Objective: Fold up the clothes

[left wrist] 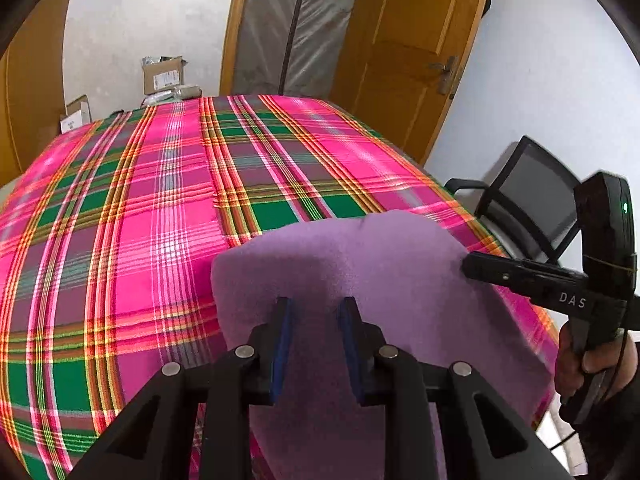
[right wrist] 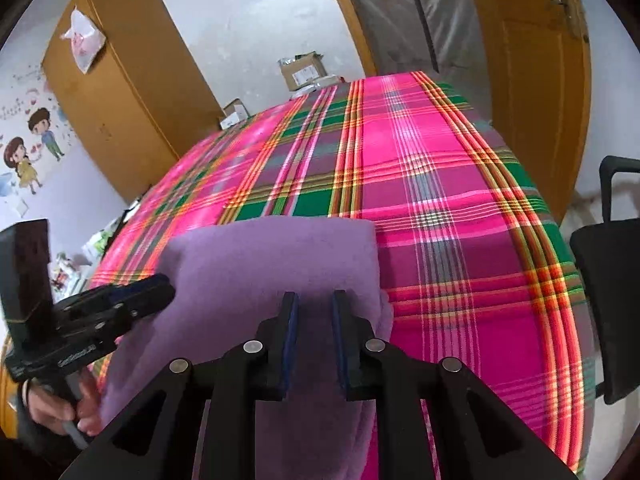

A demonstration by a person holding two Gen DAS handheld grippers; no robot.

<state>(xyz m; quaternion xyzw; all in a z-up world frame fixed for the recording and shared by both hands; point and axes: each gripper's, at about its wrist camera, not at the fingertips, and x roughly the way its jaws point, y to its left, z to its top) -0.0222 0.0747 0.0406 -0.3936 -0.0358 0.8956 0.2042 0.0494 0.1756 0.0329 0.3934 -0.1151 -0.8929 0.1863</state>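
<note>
My left hand-held gripper (left wrist: 315,304) had its blue pads (left wrist: 282,344) set narrow with a gap between them, purple cloth (left wrist: 360,272) lying in and under that gap; I could not tell whether the pads pressed on it. My right hand-held gripper (right wrist: 312,300) stood the same way, jaws narrow and parted, purple fabric between and below them, grip uncertain. Seen from the left wrist, the right gripper's tip touched the cloth's right edge, with my hand (left wrist: 588,364) around its grip. Seen from the right wrist, the left gripper's tip met the cloth's left edge. The cloth lay folded at the near edge of the bench, on a pink and green plaid cover (left wrist: 160,208), its lower part hanging toward me. Beyond the bench: cardboard boxes (left wrist: 164,74), a wooden door (left wrist: 404,52), a black chair (left wrist: 528,208) on the right, a wooden cabinet (right wrist: 120,80) on the left.
</note>
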